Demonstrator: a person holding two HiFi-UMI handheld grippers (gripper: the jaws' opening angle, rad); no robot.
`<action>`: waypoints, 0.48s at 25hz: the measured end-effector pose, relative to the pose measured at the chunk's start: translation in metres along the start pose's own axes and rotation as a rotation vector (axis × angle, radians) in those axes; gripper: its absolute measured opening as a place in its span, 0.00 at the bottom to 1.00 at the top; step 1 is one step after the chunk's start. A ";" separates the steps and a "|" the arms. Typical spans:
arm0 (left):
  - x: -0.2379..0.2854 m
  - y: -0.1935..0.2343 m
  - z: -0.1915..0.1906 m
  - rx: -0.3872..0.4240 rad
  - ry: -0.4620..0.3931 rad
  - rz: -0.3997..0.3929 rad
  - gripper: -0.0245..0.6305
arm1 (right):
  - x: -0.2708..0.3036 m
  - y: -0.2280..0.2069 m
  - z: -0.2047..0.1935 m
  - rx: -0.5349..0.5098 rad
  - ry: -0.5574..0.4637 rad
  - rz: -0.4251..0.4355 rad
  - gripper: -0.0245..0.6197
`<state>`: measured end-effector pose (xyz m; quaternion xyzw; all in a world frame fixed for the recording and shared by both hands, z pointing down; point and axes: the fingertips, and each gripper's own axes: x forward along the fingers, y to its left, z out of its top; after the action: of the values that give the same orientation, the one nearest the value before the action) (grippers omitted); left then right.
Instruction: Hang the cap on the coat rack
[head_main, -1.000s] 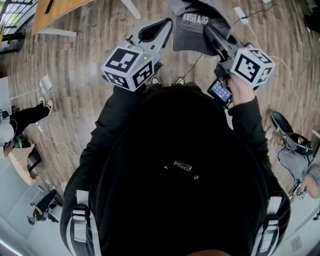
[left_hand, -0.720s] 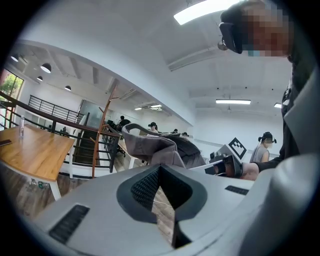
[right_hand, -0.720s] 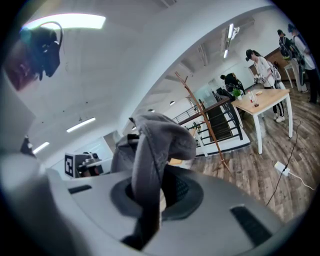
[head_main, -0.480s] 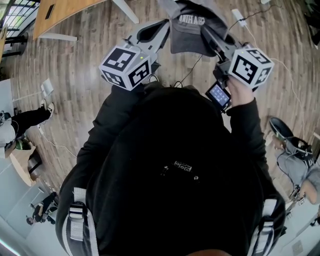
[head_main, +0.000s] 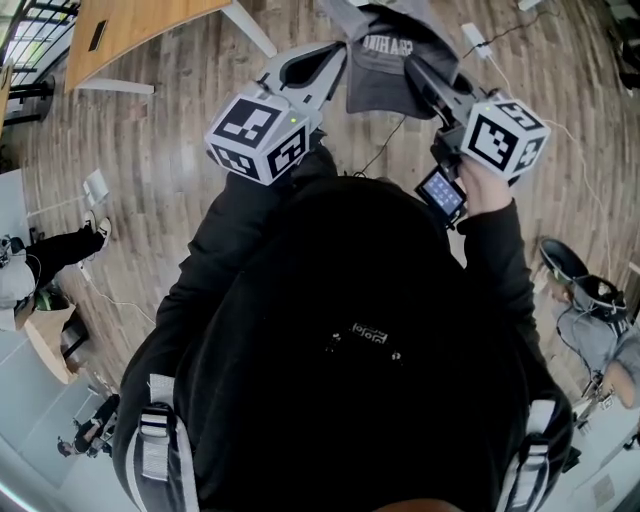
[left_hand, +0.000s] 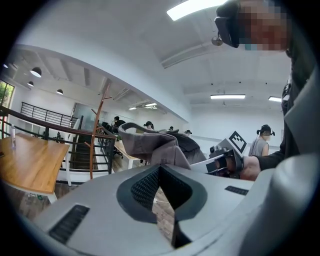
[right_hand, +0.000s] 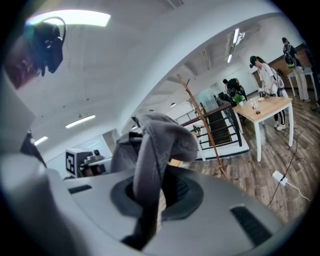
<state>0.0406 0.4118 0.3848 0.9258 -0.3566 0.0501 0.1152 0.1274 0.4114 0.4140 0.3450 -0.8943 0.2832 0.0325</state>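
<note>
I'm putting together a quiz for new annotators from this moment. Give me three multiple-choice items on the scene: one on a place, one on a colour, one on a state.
1. Where does the coat rack stand?
A) upright on the wooden floor, beyond the cap and apart from it
B) on the table
C) lying flat

2. What colour is the cap?
A) red
B) grey
C) yellow

3. What state is the cap in?
A) hung on the coat rack
B) dropped on the floor
C) clamped in the right gripper

Answers:
1 A: the right gripper view shows the rack's pole rising from the floor behind the cap.
2 B: its fabric is grey in every view.
3 C: the right gripper's jaws are shut on the cap's fabric.
</note>
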 end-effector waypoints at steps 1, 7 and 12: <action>0.003 0.003 0.000 0.004 0.002 0.003 0.05 | 0.001 -0.002 -0.001 0.001 0.000 -0.002 0.07; 0.010 0.004 -0.004 0.035 -0.024 -0.017 0.05 | 0.004 -0.008 -0.008 -0.021 -0.002 -0.002 0.07; 0.016 0.023 0.001 0.025 -0.054 -0.043 0.05 | 0.022 -0.014 0.001 -0.045 -0.004 -0.011 0.07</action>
<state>0.0365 0.3843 0.3905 0.9356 -0.3390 0.0271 0.0950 0.1199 0.3888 0.4255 0.3494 -0.8987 0.2621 0.0401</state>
